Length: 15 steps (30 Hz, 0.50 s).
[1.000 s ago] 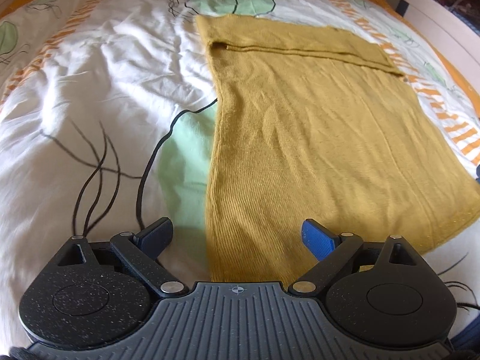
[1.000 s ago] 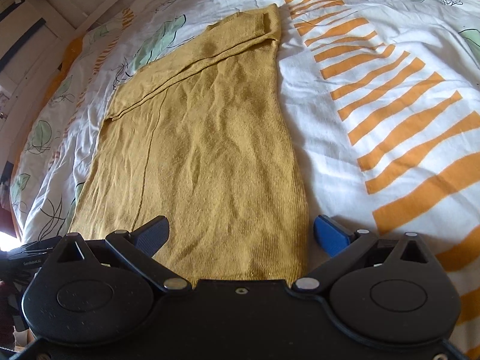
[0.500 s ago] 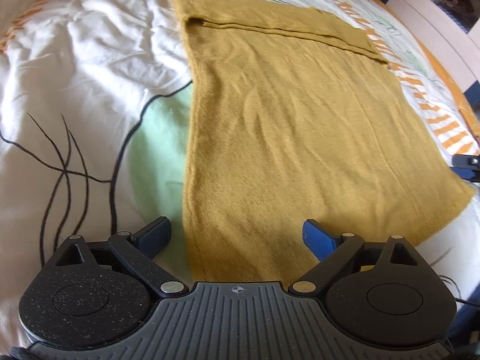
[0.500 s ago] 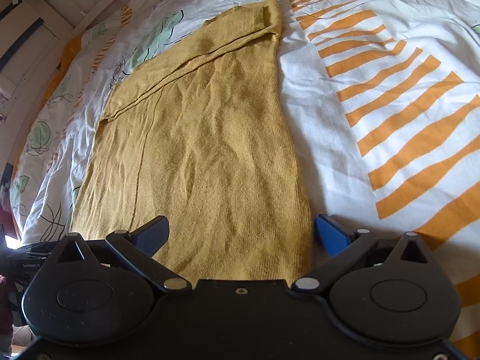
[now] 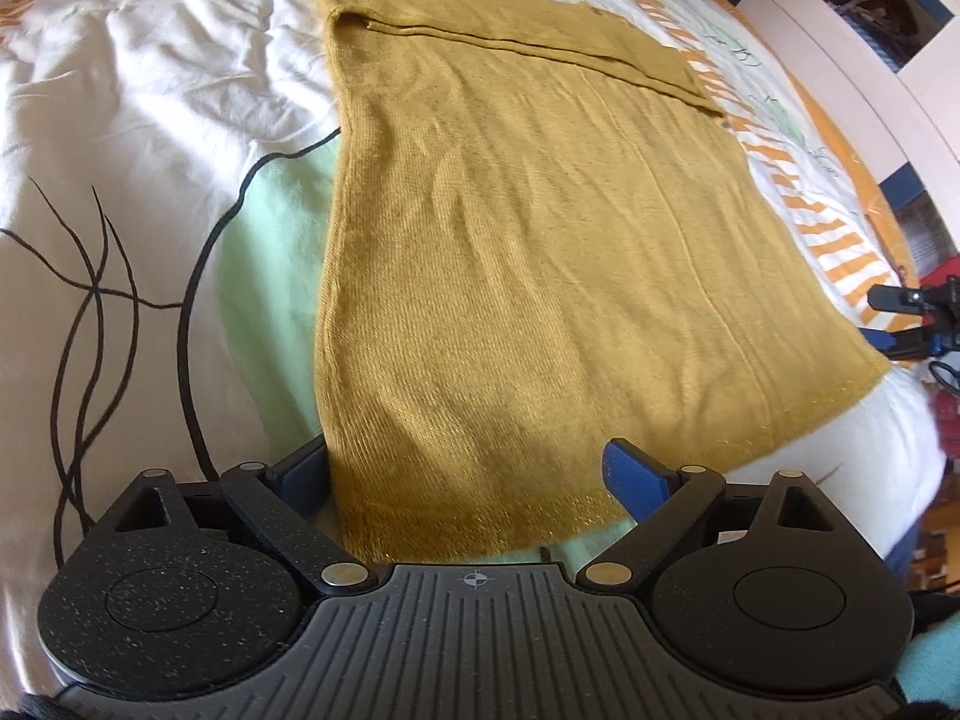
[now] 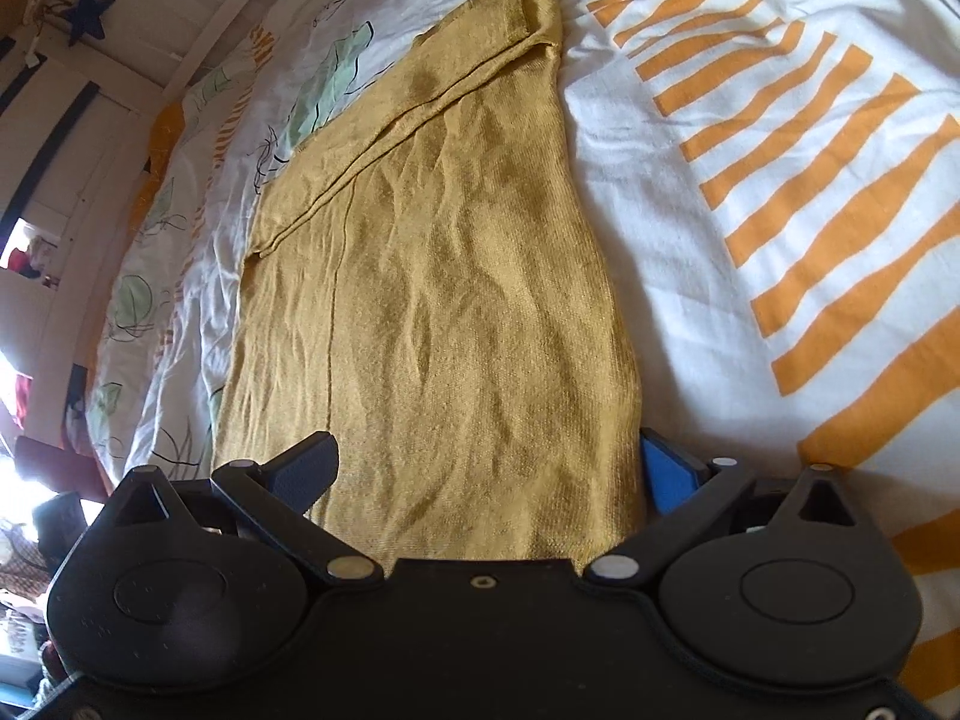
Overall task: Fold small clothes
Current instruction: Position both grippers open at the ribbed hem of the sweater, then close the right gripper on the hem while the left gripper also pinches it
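Both claws gape wide: left gripper (image 5: 465,474) and right gripper (image 6: 486,471) have come down onto the near hem corners of the mustard garment (image 5: 528,252), closer than a second ago. It lies flat on the bedspread (image 5: 150,90); pinching the corners looks next.

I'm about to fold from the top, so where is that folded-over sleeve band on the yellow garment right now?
The sleeve band lies across the far end of the yellow garment, opposite both open grippers, on the printed bedspread; in the right wrist view it runs diagonally at upper left.

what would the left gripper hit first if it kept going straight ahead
Most likely the yellow garment: its near hem already lies between the open jaws of the left gripper. Height above the cloth is unclear.
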{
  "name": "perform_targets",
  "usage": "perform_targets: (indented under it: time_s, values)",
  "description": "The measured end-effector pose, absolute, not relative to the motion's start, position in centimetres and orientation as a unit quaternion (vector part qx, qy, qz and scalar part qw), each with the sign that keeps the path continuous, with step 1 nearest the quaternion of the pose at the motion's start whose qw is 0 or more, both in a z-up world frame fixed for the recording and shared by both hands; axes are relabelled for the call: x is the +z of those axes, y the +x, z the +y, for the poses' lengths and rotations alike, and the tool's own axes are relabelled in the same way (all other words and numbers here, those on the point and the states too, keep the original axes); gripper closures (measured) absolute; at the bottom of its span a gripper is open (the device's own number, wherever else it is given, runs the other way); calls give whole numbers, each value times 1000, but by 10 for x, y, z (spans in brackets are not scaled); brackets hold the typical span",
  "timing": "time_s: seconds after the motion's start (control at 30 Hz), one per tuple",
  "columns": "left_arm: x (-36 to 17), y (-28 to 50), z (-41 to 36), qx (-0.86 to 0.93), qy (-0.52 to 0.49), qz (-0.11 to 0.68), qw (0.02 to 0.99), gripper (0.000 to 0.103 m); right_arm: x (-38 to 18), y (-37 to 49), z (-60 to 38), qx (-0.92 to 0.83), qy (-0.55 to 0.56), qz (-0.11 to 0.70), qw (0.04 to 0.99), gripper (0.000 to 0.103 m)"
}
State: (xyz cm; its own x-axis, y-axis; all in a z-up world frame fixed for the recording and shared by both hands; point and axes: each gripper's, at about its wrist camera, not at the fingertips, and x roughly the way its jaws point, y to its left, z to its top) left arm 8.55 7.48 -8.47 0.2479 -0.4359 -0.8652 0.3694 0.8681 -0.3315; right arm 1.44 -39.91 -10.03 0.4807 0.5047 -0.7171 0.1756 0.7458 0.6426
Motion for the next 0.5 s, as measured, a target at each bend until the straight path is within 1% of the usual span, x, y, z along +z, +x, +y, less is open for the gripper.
perform_targets:
  time_s: [0.1,0.17,0.2,0.27,0.3,0.37,0.43,0.5]
  values:
    - [-84,85,76,-255,-33,557,789,14,-100,14,-401,107,357,500,782,1]
    - [-84,85,79,-248,-40,557,791,25,-100,15,-402,110,364,501,777,1]
    - [-84,85,81,-244,-46,557,793,29,-100,15,-403,113,367,502,775,1]
    - [-83,85,87,-238,-61,555,795,43,-99,14,-404,117,370,505,771,2]
    - [-83,85,89,-235,-66,554,796,46,-99,14,-404,118,369,506,771,3]
    - [-83,84,93,-229,-74,551,799,54,-100,13,-404,114,365,508,772,7]
    - [-83,84,95,-224,-79,550,801,57,-100,12,-404,111,360,509,774,10]
    - [-82,83,95,-223,-81,548,802,59,-100,11,-404,108,353,509,778,18]
